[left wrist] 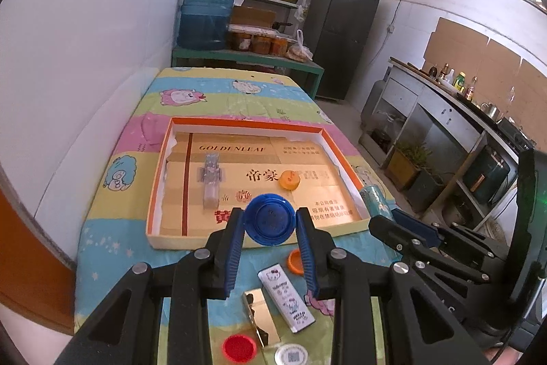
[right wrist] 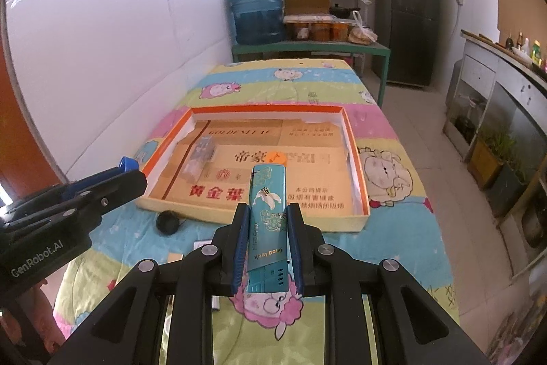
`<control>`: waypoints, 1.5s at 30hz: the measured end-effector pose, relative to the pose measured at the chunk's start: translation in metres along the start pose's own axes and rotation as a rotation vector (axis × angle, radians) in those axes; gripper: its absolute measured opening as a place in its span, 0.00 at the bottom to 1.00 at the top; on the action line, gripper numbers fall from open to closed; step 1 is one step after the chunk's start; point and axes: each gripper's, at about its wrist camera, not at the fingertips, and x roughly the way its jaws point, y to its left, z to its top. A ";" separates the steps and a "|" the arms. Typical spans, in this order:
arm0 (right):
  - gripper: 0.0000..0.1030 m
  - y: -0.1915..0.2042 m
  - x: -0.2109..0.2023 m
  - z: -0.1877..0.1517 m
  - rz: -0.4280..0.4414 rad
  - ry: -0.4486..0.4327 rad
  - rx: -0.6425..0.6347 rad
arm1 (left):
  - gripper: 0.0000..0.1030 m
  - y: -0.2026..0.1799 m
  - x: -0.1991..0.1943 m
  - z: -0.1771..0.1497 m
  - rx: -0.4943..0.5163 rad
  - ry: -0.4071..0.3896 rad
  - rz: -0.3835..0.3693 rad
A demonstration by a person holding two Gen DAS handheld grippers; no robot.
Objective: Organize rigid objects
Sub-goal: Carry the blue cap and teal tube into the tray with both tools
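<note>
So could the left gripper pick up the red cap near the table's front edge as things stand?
Probably not yet: the left gripper has its fingers closed on the blue cap, so it is occupied. The red cap itself lies uncovered on the table.

The blue cap (left wrist: 270,218) looked like glossy moulded plastic, as did the orange cap (left wrist: 289,179). The teal lighter (right wrist: 268,211) had a smooth printed sheen. The tray (left wrist: 155,194) was matt cardboard, lined with worn paperboard. The tablecloth (left wrist: 112,238) was soft printed cloth.
</note>
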 end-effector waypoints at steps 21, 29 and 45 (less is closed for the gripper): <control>0.22 -0.029 0.038 0.035 -0.016 0.011 0.029 | 0.30 0.003 0.056 0.026 0.008 0.057 0.029; 0.22 -0.042 0.063 0.047 -0.028 0.037 0.027 | 0.30 0.006 0.085 0.037 0.009 0.086 0.044; 0.22 -0.051 0.123 0.061 -0.009 0.121 0.003 | 0.30 0.010 0.142 0.051 0.020 0.165 0.098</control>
